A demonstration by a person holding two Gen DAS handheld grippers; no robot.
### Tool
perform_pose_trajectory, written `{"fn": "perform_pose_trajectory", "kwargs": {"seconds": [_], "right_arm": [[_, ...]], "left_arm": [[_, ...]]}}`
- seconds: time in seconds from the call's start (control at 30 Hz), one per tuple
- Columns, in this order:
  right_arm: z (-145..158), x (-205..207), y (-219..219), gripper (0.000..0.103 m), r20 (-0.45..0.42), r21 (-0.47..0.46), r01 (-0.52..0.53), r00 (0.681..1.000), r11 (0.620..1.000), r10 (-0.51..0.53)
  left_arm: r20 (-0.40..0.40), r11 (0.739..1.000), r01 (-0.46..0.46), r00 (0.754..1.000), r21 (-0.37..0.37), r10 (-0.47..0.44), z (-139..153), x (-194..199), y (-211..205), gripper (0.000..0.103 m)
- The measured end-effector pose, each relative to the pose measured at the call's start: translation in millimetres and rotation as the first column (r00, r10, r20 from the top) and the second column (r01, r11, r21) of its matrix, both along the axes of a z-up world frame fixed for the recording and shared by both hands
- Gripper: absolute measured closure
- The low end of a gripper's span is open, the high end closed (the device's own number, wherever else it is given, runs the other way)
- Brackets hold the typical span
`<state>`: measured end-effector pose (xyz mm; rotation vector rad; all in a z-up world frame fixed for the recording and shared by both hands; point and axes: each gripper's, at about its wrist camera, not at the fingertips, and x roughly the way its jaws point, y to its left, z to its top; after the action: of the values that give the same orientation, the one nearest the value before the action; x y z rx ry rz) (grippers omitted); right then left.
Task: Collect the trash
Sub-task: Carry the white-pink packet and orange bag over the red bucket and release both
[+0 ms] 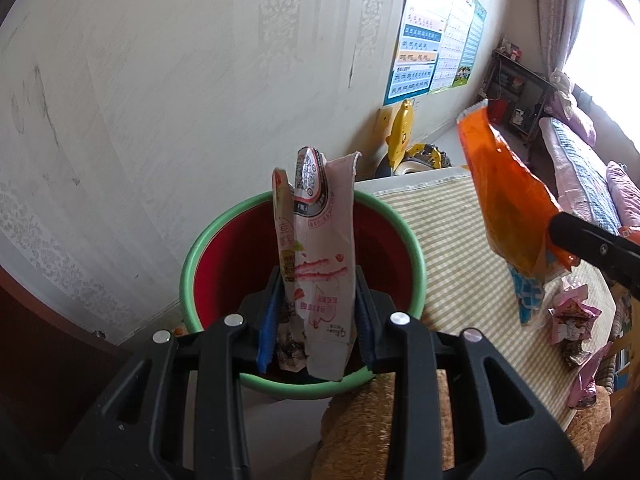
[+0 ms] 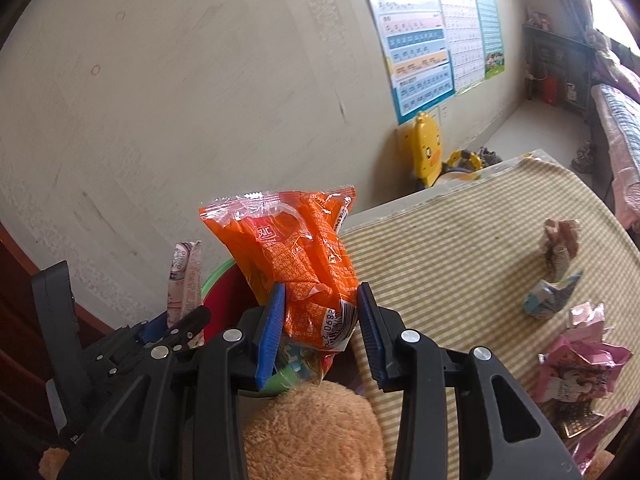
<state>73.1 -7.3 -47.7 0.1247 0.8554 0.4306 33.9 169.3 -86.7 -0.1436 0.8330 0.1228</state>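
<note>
Striped mat (image 2: pixel 460 248) — crumpled pink wrappers (image 2: pixel 576 364) and a blue one (image 2: pixel 550 296) lie on it.

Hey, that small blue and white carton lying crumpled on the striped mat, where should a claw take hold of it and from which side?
Grip the blue and white carton across its crushed middle, coming down from above. It lies flattened on the striped mat, so its folded-up ridges give the pads something to pinch. Approach from the wall side: pink wrappers crowd its near side.
</note>
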Motion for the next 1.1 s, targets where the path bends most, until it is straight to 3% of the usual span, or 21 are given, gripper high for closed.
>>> {"fn": "perform_pose_trajectory", "kwargs": {"seconds": [0.4,1.1], "right_arm": [[-19.3,12.3,32.0,0.067,-0.045,-0.019,-0.060,0.997,0.998,0.060],[-35.8,29.3,46.5,0.067,-0.076,-0.020,-0.086,0.994,0.996,0.085]], "left_arm": [[-0.049,0.999,-0.032,0.998,-0.032,0.031,-18.4,5.5,16.8,0.072],[-0.114,0.997,-0.060,0.992,-0.044,0.055,-41.3,13.3,27.5,0.071]]}}
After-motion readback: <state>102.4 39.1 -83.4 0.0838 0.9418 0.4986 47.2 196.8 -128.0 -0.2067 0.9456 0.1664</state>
